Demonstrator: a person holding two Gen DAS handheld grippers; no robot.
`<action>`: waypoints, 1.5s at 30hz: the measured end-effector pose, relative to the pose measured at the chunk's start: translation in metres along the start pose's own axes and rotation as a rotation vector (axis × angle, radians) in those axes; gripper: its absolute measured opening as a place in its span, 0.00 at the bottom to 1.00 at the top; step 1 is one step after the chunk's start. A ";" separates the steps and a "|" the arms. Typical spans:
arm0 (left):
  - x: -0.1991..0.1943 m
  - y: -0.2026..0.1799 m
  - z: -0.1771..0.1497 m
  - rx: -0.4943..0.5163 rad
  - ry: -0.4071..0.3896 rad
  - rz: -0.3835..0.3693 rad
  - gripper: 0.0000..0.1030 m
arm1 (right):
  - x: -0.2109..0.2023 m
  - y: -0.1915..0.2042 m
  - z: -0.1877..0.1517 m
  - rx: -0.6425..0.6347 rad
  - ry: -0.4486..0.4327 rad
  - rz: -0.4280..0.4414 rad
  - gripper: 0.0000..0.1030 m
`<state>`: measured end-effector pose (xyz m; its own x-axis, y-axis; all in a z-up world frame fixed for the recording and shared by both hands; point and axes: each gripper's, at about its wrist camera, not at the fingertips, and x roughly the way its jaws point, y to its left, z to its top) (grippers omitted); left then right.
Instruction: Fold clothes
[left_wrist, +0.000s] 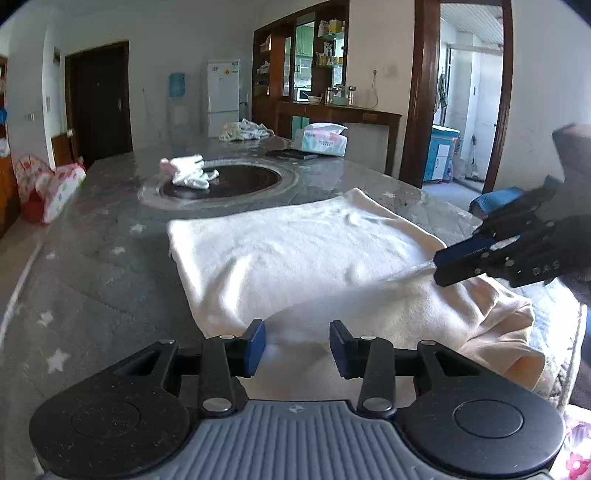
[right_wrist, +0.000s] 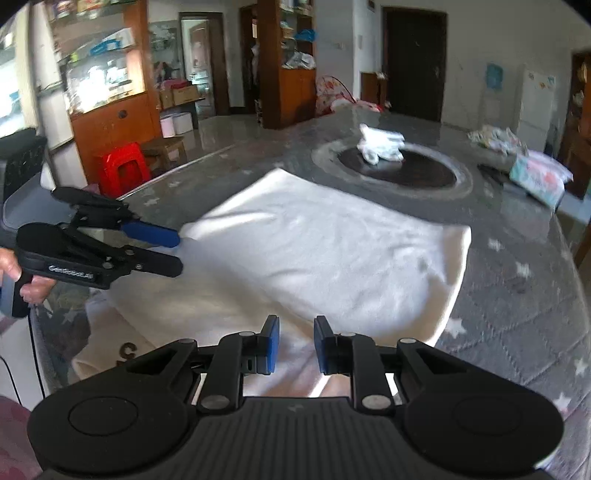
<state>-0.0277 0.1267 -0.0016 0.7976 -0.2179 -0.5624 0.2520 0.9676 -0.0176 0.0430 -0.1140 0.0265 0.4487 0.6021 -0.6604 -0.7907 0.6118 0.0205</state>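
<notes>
A white garment (left_wrist: 295, 251) lies spread on the grey star-patterned table cover (left_wrist: 92, 288), its near part bunched in folds. At the bottom of the left wrist view my left gripper (left_wrist: 297, 347) stands open over the garment's near edge, a raised fold between its blue pads without being pressed. The right wrist view shows the left gripper (right_wrist: 179, 253) from the side, jaws apart at the cloth's left edge. My right gripper (left_wrist: 437, 269) comes in from the right, shut on a ridge of the garment that it lifts slightly. In its own view the right gripper (right_wrist: 295, 345) has white cloth (right_wrist: 332, 251) between the pads.
A small white bundle of clothes (left_wrist: 188, 173) sits on the dark round inset (left_wrist: 243, 181) mid-table. Farther back lie a tissue pack (left_wrist: 325, 140), a dark flat object (left_wrist: 291, 154) and a heap of laundry (left_wrist: 243, 131). A red stool (right_wrist: 123, 162) stands beyond the table's edge.
</notes>
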 end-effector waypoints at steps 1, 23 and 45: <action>-0.002 -0.002 0.001 0.006 -0.007 -0.003 0.41 | -0.001 0.003 0.000 -0.015 0.002 0.011 0.20; -0.060 -0.032 -0.027 0.186 0.055 -0.043 0.46 | -0.023 0.011 -0.028 -0.072 0.015 0.010 0.33; -0.049 -0.079 -0.038 0.392 -0.014 -0.073 0.14 | -0.071 0.040 -0.056 -0.193 0.024 -0.042 0.64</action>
<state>-0.1074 0.0662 -0.0039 0.7765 -0.2882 -0.5603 0.4960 0.8280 0.2614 -0.0442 -0.1607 0.0323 0.4750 0.5640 -0.6755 -0.8376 0.5251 -0.1505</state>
